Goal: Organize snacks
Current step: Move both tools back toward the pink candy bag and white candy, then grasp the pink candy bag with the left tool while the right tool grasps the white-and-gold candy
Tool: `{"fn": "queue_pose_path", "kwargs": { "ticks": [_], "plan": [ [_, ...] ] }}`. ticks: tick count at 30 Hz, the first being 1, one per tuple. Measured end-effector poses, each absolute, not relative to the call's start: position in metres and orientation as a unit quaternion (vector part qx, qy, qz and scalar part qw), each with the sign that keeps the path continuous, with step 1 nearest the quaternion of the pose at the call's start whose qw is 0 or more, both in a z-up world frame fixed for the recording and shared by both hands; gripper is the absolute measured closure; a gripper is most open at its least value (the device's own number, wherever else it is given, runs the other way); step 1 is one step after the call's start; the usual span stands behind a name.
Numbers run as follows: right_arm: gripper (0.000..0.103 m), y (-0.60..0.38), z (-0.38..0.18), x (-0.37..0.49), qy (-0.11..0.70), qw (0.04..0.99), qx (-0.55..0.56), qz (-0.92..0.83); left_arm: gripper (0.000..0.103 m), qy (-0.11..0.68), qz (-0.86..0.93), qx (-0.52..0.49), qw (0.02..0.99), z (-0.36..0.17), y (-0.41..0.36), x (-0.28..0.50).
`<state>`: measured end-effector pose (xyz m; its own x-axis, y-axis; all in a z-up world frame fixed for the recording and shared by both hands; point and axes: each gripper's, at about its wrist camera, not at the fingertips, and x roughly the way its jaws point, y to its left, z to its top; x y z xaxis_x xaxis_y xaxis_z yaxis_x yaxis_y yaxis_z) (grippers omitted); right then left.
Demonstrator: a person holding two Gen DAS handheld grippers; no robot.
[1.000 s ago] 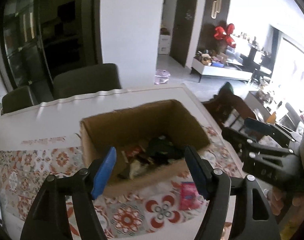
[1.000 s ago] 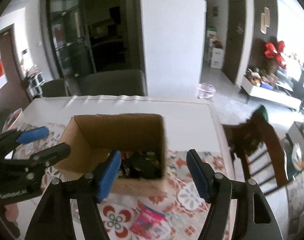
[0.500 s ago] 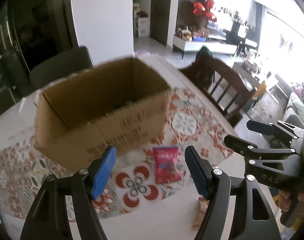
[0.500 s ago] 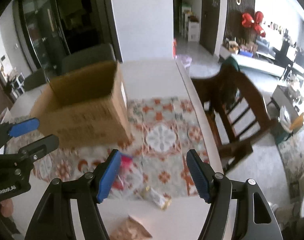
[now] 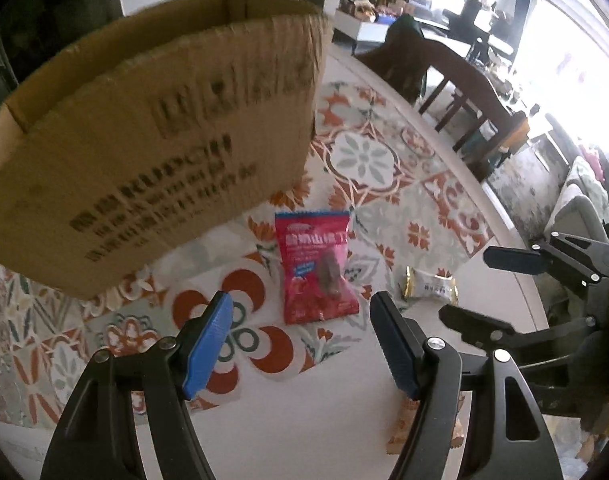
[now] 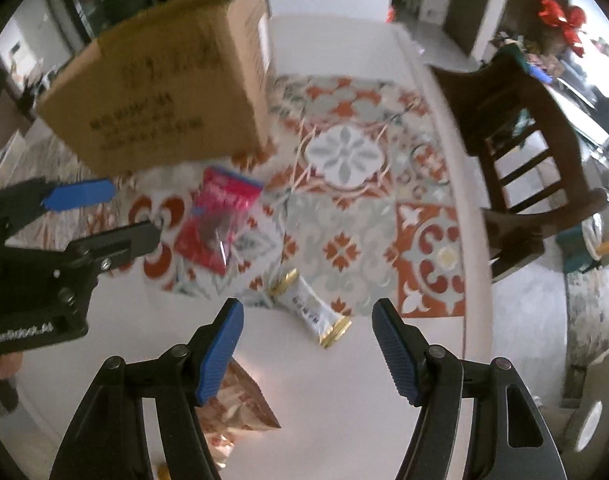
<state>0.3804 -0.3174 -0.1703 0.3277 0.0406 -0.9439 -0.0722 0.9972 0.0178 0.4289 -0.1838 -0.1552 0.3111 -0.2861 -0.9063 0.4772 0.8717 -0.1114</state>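
Hovering over the table (image 5: 304,432) with both jaws spread wide and empty, my left gripper (image 5: 300,336) frames the red snack packet (image 5: 316,268) beside the cardboard box (image 5: 152,136), my right gripper (image 6: 308,344) the white bar (image 6: 310,308).

Left wrist view: looks steeply down along its own fingers at the bench (image 5: 312,420), close above it; cardboard box (image 5: 152,128) looms near at upper left, red snack packet (image 5: 316,268) dead ahead. Right gripper (image 5: 484,284) enters from the right edge.

Right wrist view: same steep downward look, close to the bench; white bar wrapper (image 6: 312,308) ahead, left gripper (image 6: 116,212) at left edge.

Shared: box, red packet, white wrapper, patterned mat (image 6: 344,216), wooden chair (image 6: 516,128).
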Motion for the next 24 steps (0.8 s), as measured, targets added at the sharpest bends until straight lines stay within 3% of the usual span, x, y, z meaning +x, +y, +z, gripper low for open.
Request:
{"fn": "queue_pose_path", "kwargs": {
  "ticks": [12,20,22,24],
  "plan": [
    [0.043,-0.317,-0.200,0.391,0.605,0.793,-0.036,0.066,0.033,0.565,-0.241,0.097,0.783,-0.186,-0.211,0.453],
    [0.057,-0.314,-0.209,0.395,0.611,0.787,-0.044,0.070,0.035,0.573,-0.232,0.098,0.780,-0.201,-0.219,0.460],
    [0.061,-0.310,-0.210,0.395,0.607,0.789,-0.056,0.069,0.047,0.571,-0.229,0.104,0.781,-0.203,-0.220,0.459],
    [0.079,-0.307,-0.210,0.393,0.603,0.792,-0.059,0.071,0.055,0.566,-0.228,0.110,0.784,-0.203,-0.222,0.459]
  ]
}}
